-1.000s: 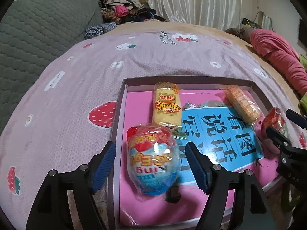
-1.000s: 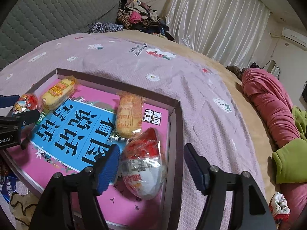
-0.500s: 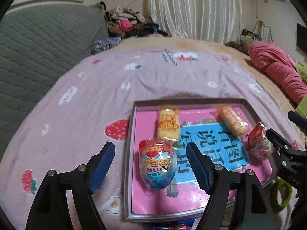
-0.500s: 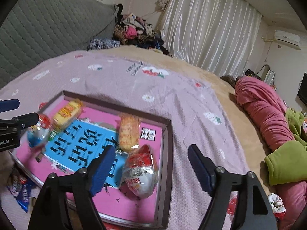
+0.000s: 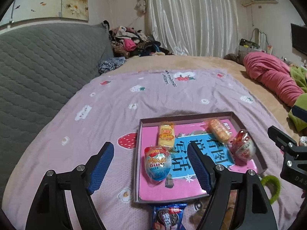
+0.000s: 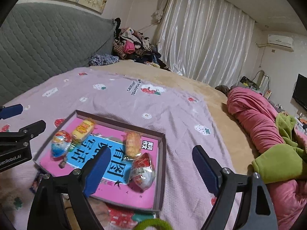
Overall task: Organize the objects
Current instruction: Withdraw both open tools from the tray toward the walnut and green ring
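A shallow box [image 5: 138, 126] [image 6: 162, 164] with a pink and blue printed bottom lies on the bed. In it are a blue egg-shaped snack [image 5: 157, 163] [image 6: 59, 146], a yellow cake packet [image 5: 166, 136] [image 6: 83, 130], an orange biscuit packet [image 5: 219, 130] [image 6: 132, 144] and a red egg-shaped snack [image 5: 243, 148] [image 6: 143, 170]. My left gripper [image 5: 151, 165] is open and empty, raised above the box's near left side. My right gripper [image 6: 151, 170] is open and empty, raised above the red egg snack.
A blue cookie packet [image 5: 168, 216] lies on the lilac strawberry-print blanket [image 5: 119, 103] just before the box. A green hair tie [image 5: 272, 185] [image 6: 153, 225] lies near the box. A pink quilt [image 6: 255, 115] and green cloth [image 6: 278, 161] lie at right; a grey headboard [image 5: 38, 61] at left.
Both grippers have drawn back and up from the box, still open and empty. The snacks stay in the box. The cookie packet and hair tie have come into view.
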Action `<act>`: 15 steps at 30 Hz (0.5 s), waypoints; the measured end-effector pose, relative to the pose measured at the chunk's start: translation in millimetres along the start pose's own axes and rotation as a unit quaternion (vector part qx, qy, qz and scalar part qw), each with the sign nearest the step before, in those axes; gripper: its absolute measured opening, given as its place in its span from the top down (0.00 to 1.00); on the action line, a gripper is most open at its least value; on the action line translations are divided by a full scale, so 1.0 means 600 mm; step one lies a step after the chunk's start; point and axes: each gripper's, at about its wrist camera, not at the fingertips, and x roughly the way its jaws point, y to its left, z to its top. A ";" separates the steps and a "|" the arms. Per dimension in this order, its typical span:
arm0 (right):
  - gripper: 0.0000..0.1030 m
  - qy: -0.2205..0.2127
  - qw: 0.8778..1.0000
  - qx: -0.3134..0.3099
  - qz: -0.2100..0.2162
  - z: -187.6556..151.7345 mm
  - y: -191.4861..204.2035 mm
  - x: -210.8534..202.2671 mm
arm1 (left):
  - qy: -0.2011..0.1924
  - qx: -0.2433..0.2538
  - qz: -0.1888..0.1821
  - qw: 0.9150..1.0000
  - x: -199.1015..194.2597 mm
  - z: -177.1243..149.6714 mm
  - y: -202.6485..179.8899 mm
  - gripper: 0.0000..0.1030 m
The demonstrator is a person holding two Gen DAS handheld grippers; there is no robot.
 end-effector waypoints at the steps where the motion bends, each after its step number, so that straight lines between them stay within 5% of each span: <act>1: 0.15 -0.001 1.000 0.001 0.001 0.000 -0.001 -0.008 | -0.002 -0.005 -0.001 1.000 -0.011 0.000 0.002 0.21; 15: 0.15 -0.006 1.000 -0.016 -0.024 -0.005 -0.040 -0.147 | -0.003 0.014 0.004 1.000 -0.163 -0.015 -0.004 0.21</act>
